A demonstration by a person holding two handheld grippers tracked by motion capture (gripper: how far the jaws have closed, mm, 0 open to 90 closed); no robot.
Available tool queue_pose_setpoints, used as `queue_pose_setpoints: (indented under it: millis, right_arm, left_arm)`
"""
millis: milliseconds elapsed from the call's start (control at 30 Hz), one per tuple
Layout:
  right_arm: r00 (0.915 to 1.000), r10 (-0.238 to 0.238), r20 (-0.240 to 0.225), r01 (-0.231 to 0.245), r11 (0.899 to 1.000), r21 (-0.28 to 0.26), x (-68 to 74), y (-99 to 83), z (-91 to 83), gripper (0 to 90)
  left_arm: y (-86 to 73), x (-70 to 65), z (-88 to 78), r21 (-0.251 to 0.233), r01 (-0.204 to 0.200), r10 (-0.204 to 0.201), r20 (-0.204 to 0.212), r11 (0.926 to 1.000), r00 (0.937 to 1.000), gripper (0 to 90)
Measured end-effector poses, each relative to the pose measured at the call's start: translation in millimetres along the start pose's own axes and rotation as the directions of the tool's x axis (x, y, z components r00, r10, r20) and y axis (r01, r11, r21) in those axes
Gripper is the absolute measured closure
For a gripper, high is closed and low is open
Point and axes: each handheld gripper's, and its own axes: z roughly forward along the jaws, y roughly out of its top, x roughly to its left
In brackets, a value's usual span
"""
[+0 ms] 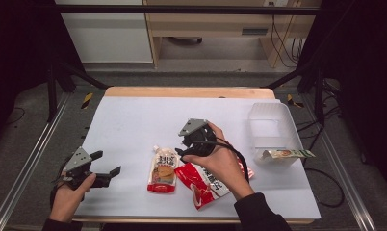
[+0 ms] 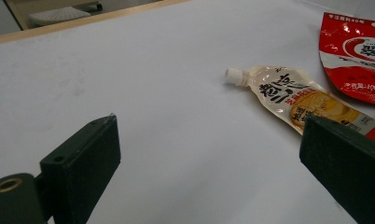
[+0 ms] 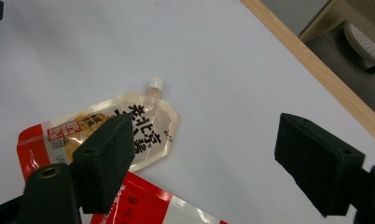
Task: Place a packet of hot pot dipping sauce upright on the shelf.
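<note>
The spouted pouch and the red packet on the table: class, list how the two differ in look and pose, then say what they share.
1. The spouted pouch is pale and see-through with a white screw cap; the red packet is red and white with no spout.
2. The spouted pouch lies clear of the hands; the red packet is partly covered by the right hand.
3. The pouch lies straight, spout pointing away; the packet lies slanted.

Both lie flat on the white table, side by side.

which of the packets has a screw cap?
The pale spouted pouch, white cap at its top end, lying left of the flat red packet. The packet on the clear bin's rim shows none.
</note>
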Motion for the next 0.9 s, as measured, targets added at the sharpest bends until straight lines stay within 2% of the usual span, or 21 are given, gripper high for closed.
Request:
queue_pose_setpoints:
  millis: [267, 367, 467, 567, 600, 633, 733, 800, 867, 900]
  right_arm:
    - [0.9989, 0.006, -0.046, -0.005, 1.000, 0.021, 8.4, -1.5, 21.3, 33.6]
    - [0.9976, 0.022, -0.065, -0.020, 0.999, 0.024, 11.6, -1.2, 28.1, 36.8]
    - [0.9971, 0.029, -0.070, -0.028, 0.999, 0.024, 14.9, -1.6, 33.5, 39.5]
    - [0.9962, 0.051, -0.070, -0.048, 0.998, 0.041, 18.0, -6.5, 49.5, 45.0]
    - [0.9962, 0.051, -0.070, -0.048, 0.998, 0.041, 18.0, -6.5, 49.5, 45.0]
    - [0.9933, 0.086, -0.077, -0.082, 0.995, 0.049, 19.3, -9.2, 58.5, 47.0]
    - [0.9914, 0.104, -0.080, -0.101, 0.994, 0.045, 20.1, -12.2, 67.4, 49.0]
    - [0.9855, 0.151, -0.078, -0.147, 0.988, 0.049, 19.9, -18.7, 80.3, 50.6]
    - [0.9844, 0.160, -0.073, -0.156, 0.986, 0.053, 19.5, -21.0, 84.0, 51.2]
    - [0.9815, 0.180, -0.065, -0.176, 0.983, 0.060, 18.8, -25.1, 90.9, 51.8]
  left_arm:
    - [0.4, -0.7, 1.8, 0.006, -0.008, 0.008, 0.005, 0.9999, 1.0000, 5.0]
    - [0.6, -0.3, 1.7, 0.005, -0.011, 0.011, 0.003, 0.9999, 0.9999, 5.0]
    - [0.5, -0.7, 1.9, 0.008, -0.009, 0.009, 0.006, 0.9999, 0.9999, 5.1]
    - [0.8, -2.0, 3.0, 0.011, -0.014, 0.014, 0.009, 0.9998, 0.9999, 5.1]
    - [0.8, -2.0, 3.0, 0.011, -0.014, 0.014, 0.009, 0.9998, 0.9999, 5.1]
    - [0.8, -2.2, 3.7, 0.013, -0.018, 0.018, 0.010, 0.9998, 0.9998, 5.1]
    - [0.8, -2.5, 4.0, 0.014, -0.016, 0.016, 0.012, 0.9998, 0.9998, 5.1]
    - [0.9, -1.6, 3.6, 0.014, -0.020, 0.019, 0.011, 0.9997, 0.9998, 5.1]
    - [0.9, -1.4, 3.6, 0.013, -0.019, 0.019, 0.010, 0.9997, 0.9998, 5.1]
    - [0.8, -1.3, 3.5, 0.012, -0.019, 0.018, 0.010, 0.9998, 0.9998, 5.1]
